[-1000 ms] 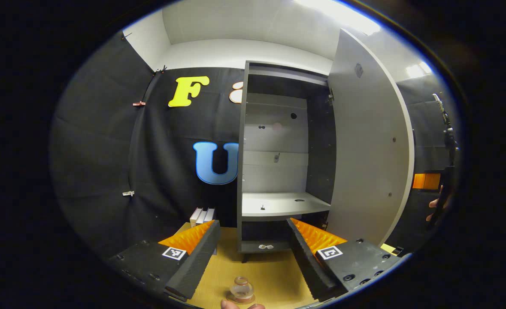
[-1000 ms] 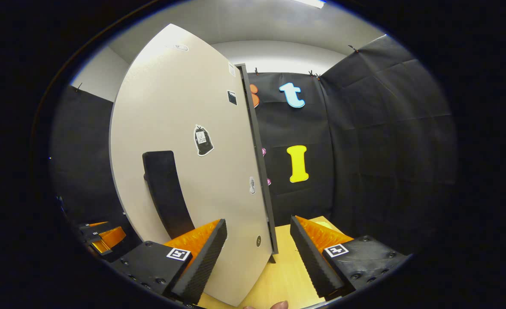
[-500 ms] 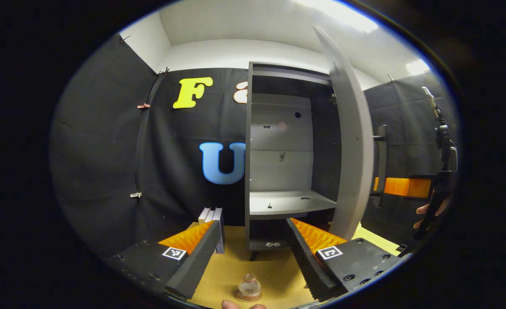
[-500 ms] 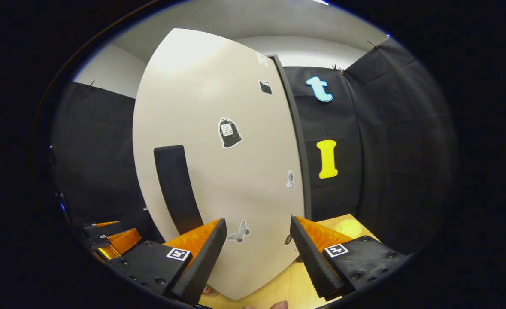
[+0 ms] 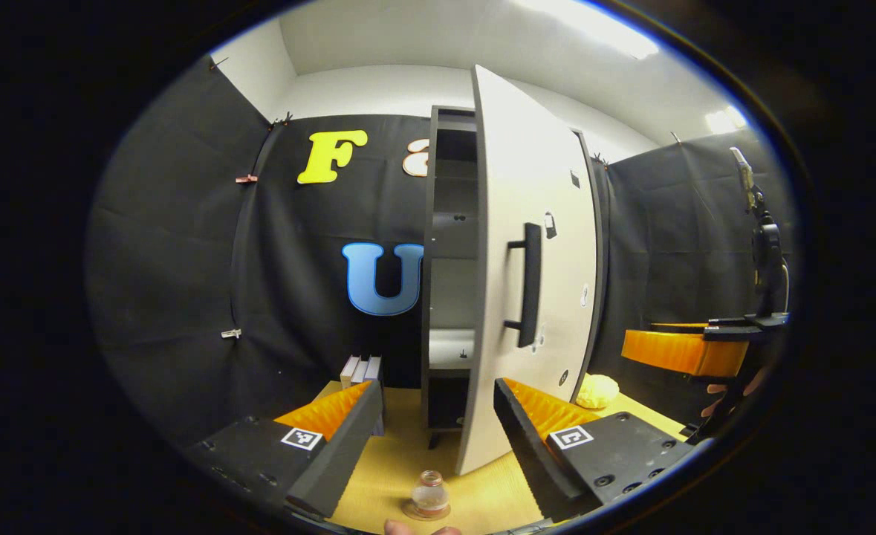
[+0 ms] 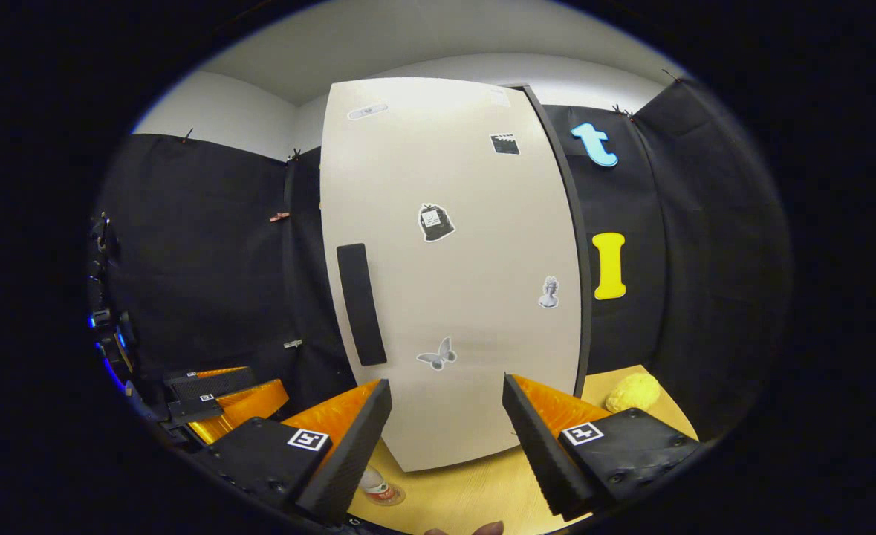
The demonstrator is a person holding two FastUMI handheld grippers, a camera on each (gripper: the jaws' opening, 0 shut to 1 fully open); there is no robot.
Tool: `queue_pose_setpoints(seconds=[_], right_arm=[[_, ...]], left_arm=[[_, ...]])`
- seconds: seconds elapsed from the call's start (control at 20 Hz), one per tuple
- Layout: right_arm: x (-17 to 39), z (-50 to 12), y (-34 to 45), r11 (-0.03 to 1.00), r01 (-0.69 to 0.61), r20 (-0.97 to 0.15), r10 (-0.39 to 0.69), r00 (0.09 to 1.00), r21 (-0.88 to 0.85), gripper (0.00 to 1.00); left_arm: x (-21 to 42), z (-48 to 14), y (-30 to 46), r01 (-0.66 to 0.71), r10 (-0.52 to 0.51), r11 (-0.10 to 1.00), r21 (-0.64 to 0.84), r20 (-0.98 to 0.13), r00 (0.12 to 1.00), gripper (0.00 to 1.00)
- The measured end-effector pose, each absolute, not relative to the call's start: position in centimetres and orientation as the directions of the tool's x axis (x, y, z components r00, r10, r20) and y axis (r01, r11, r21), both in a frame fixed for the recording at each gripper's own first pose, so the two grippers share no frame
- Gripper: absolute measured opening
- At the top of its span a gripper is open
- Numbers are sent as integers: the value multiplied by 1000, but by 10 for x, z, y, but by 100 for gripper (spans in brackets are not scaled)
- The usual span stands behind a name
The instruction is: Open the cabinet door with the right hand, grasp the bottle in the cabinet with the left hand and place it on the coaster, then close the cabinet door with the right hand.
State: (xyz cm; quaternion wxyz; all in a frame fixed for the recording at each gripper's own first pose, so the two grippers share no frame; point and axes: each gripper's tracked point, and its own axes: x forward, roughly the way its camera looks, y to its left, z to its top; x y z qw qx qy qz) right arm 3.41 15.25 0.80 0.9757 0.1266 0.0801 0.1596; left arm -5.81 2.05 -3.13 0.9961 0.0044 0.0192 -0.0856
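The cabinet (image 5: 452,282) stands tall at the back of the wooden table (image 5: 400,468), its dark carcass against the black cloth wall. Its pale door (image 6: 452,282) is the largest thing to handle: a stiff, flat panel hung on the right side, likely light to swing, and in the left gripper view it stands only partly ajar, with a narrow slice of shelf showing beside it. The black bar handle (image 5: 530,286) runs upright near the free edge and is the natural place to grip; a flat push on the face near that edge would probably serve as well for the last of the closing. Small stickers dot the face.

The right gripper (image 6: 445,431) faces the door front with its fingers spread wide, holding nothing and not touching the panel. The left gripper (image 5: 434,427) is likewise wide open and empty, hanging above the table.

The small clear glass bottle (image 5: 429,494) stands upright on the round coaster (image 5: 424,511) near the table's front edge, between the left gripper's fingers but below them. Glass is slippery and breakable, so the door should not be slammed.

A few books (image 5: 362,371) lean beside the cabinet, and a yellow sponge-like lump (image 6: 632,392) lies to its right.
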Motion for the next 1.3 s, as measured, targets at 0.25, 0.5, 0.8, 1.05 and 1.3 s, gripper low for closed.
queue_pose_setpoints(seconds=[0.25, 0.5, 0.8, 1.05, 1.3], right_arm=[[35, 8, 141, 936, -253, -114, 286, 951, 243, 98], [38, 6, 129, 949, -201, -122, 236, 964, 244, 98], [48, 7, 112, 961, -121, -107, 152, 983, 247, 98], [52, 7, 105, 966, -88, -105, 116, 988, 244, 98], [51, 6, 103, 968, -83, -108, 111, 988, 238, 98]], left_arm=[[-54, -33, 16, 175, -174, 984, 25, -43, 984, 95], [-53, -34, 7, 193, -191, 981, 30, -47, 980, 95], [-53, -31, -4, 213, -211, 975, 65, -37, 977, 95], [-52, -32, -12, 222, -220, 972, 76, -32, 975, 95], [-51, -33, -16, 227, -225, 971, 73, -34, 974, 95]])
